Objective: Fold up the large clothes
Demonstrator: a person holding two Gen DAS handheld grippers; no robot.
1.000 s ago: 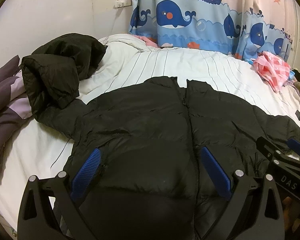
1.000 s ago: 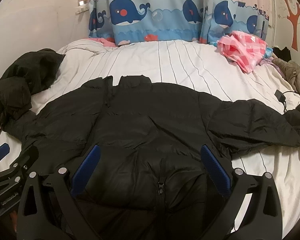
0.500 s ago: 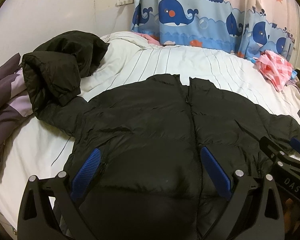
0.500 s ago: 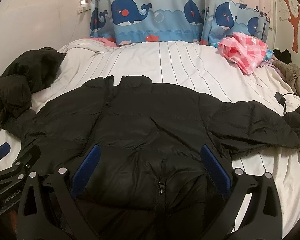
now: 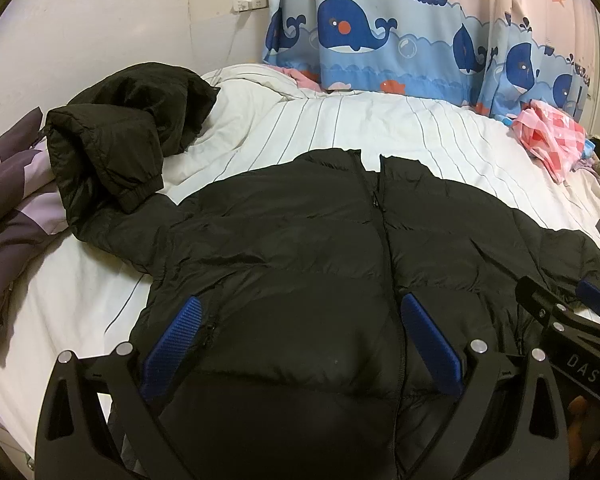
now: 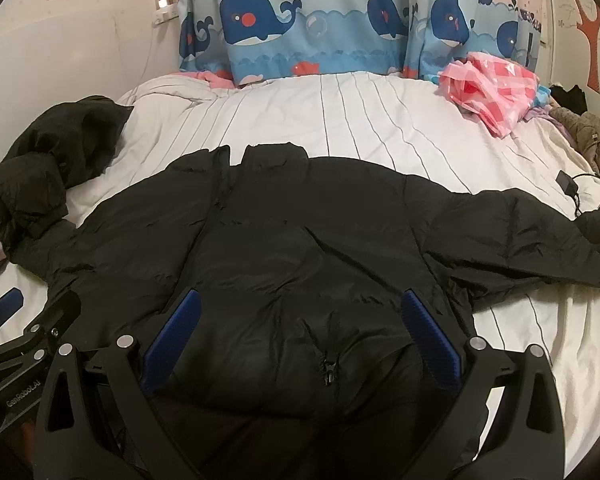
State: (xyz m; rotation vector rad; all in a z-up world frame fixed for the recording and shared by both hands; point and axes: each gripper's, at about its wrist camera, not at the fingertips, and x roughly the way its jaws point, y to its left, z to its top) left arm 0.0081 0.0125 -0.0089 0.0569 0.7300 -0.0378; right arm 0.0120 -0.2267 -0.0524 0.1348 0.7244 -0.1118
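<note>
A large black puffer jacket (image 5: pixel 300 248) lies spread front-up on the white striped bed (image 5: pixel 380 128), zipped, collar toward the curtain. It also fills the right wrist view (image 6: pixel 300 240). Its left sleeve (image 5: pixel 108 160) is bunched and folded back at the left; its right sleeve (image 6: pixel 520 232) stretches out flat to the right. My left gripper (image 5: pixel 300 340) is open and empty, over the jacket's lower hem. My right gripper (image 6: pixel 300 336) is open and empty, over the hem near the zipper pull (image 6: pixel 329 368). Each gripper shows at the edge of the other's view.
A purple patterned pillow (image 5: pixel 8 208) lies at the left bed edge. A pink checked cloth (image 6: pixel 492 88) is bundled at the far right. A charger with cable (image 6: pixel 568 184) lies near the right sleeve. A whale-print curtain (image 5: pixel 380 40) hangs behind the bed.
Both views have shifted slightly, with the scene a little lower in frame. The jacket has not moved and both grippers stay open.
</note>
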